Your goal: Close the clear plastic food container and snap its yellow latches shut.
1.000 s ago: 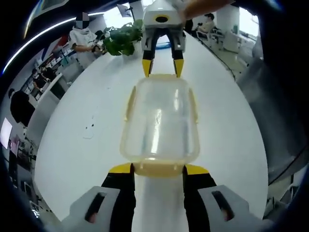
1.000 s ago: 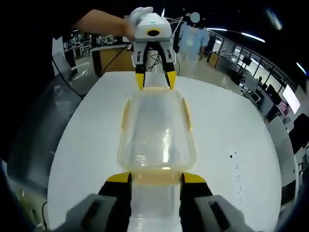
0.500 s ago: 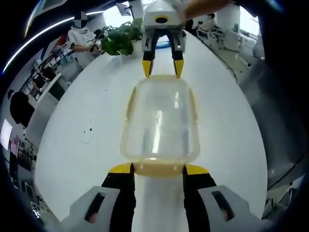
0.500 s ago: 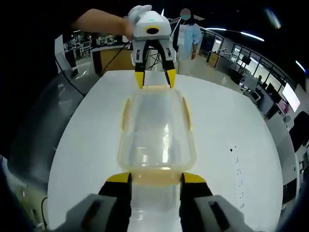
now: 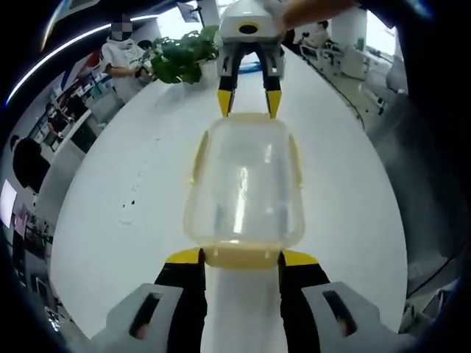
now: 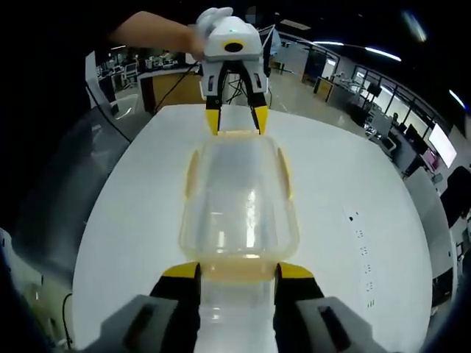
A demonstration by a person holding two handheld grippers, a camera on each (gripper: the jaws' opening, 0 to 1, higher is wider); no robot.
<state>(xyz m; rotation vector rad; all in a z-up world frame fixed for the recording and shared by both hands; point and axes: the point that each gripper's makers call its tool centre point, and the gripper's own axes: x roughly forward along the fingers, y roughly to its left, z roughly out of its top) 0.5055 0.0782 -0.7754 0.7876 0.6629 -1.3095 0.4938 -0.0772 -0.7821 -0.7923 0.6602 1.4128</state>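
Looking down both hand-held grippers, I have the clear rectangular plastic food container with yellow latches (image 5: 245, 184) lying lengthwise between them on the round white table (image 5: 110, 220). My left hand-held gripper (image 5: 243, 257) stands open astride the near end latch (image 5: 243, 257); my right hand-held gripper (image 6: 237, 271), also open, brackets the opposite end. Each sits equally close, so I judge both end latches get pressed next.

clear plastic food container (image 5: 245, 184), lid on, flat on table; yellow latches (image 5: 243, 255) at its ends
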